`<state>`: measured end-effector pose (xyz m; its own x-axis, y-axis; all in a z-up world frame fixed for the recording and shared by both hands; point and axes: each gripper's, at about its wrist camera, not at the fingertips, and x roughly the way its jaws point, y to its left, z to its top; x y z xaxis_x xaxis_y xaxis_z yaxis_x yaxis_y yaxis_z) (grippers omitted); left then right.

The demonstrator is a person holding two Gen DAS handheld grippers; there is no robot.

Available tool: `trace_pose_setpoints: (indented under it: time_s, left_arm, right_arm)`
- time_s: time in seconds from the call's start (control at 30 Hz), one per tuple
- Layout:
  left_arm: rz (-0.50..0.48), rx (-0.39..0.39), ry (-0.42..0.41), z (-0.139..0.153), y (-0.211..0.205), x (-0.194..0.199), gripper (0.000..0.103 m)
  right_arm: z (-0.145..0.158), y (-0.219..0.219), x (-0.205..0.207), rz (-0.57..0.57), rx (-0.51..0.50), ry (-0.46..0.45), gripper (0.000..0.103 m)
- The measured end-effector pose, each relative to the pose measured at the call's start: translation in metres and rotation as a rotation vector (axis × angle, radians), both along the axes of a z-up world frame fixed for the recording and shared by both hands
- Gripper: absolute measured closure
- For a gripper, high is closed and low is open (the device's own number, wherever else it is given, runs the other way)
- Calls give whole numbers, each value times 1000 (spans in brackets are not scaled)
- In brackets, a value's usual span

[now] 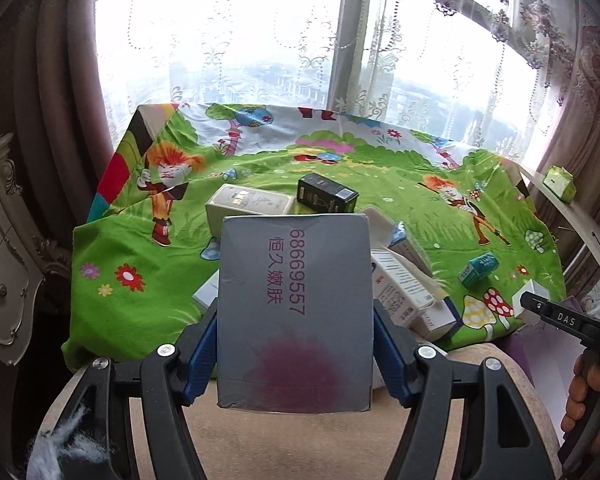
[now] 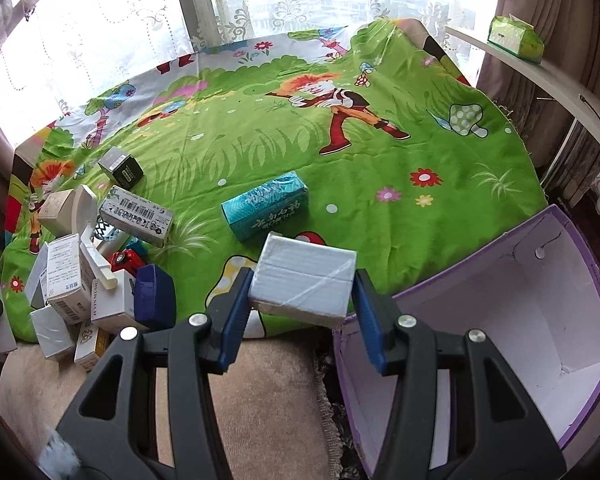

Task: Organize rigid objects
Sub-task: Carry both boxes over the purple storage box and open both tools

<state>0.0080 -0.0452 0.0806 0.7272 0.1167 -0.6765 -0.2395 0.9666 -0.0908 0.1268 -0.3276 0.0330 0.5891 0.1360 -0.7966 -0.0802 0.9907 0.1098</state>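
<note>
My left gripper [image 1: 296, 312] is shut on a flat grey box [image 1: 294, 332] with purple digits and a purple blotch, held lifted above the pile, blue pads [image 1: 198, 356] pressing on its two sides. My right gripper [image 2: 302, 280] is shut on a small white taped box [image 2: 304, 280], held over the near edge of the green cartoon cloth [image 2: 340, 168], just left of an open purple-edged bin [image 2: 580, 264] with a white inside. In the left wrist view that gripper shows at the right edge with the white box [image 1: 534, 300].
A heap of white cartons [image 2: 72, 280] lies at the cloth's near left. A teal box [image 2: 266, 204], a black box [image 1: 326, 194] and a beige box [image 1: 248, 204] lie apart on the cloth. A green tissue pack [image 2: 516, 38] sits on a white shelf. Curtained windows stand behind.
</note>
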Motion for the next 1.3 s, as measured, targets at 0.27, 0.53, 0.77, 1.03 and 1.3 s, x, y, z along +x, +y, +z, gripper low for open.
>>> trace_pose_setpoints:
  time_s: [0.27, 0.53, 0.77, 1.03, 1.3]
  left_arm:
    - [-142, -19, 6, 0, -46, 9, 34]
    - [-282, -39, 23, 0, -93, 21, 34]
    - [-406, -55, 57, -4, -138, 35, 34]
    - [-558, -60, 85, -7, -195, 47, 34]
    - [-667, -62, 107, -11, -242, 54, 34]
  right_arm:
    - [3, -21, -15, -11, 7, -5, 49]
    - [5, -57, -30, -55, 22, 0, 49]
    - [1, -96, -41, -112, 11, 9, 49]
    - [-5, -132, -53, -173, -20, 13, 49]
    - [-9, -161, -61, -228, -22, 17, 49]
